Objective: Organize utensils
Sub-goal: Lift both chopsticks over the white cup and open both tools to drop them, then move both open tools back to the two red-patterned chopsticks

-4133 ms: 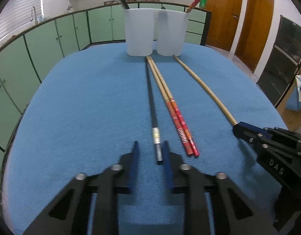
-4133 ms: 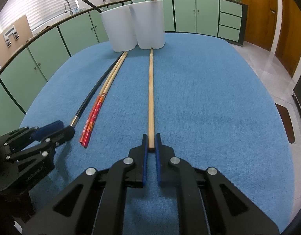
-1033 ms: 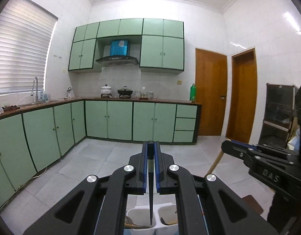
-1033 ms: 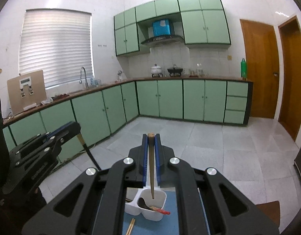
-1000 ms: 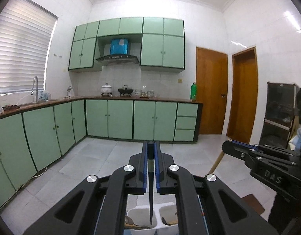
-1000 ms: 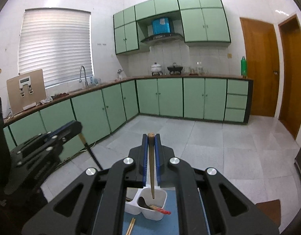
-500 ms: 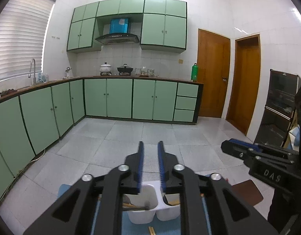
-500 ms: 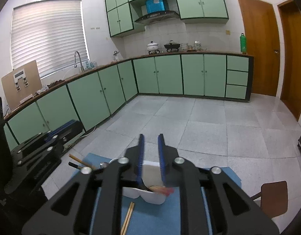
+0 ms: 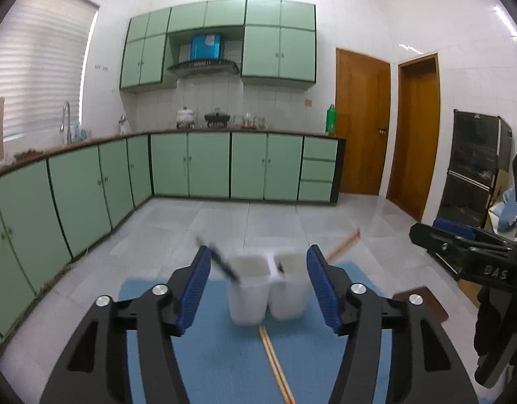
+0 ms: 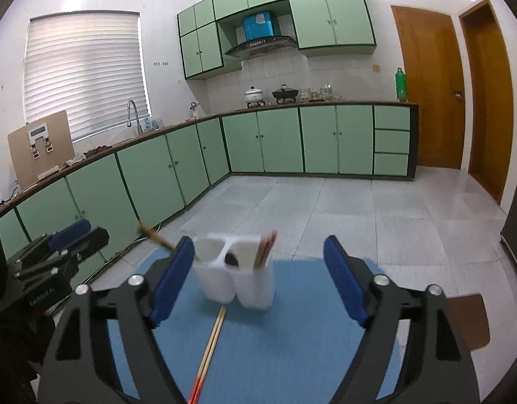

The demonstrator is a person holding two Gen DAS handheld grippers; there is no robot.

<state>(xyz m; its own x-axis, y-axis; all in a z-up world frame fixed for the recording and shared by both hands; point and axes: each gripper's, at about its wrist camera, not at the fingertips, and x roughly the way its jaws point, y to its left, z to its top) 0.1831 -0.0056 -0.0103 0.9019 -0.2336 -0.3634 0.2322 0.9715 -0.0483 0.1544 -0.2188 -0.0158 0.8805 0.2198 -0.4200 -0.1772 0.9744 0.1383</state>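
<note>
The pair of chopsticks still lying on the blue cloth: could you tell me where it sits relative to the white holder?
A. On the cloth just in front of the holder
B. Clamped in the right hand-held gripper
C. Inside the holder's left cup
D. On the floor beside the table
A: the pair of chopsticks lies flat on the blue cloth, running from the base of the white holder toward the camera.

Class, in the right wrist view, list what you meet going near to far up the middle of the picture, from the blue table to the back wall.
Chopstick pair → white holder → tiled floor → green base cabinets → pots on the counter
</note>
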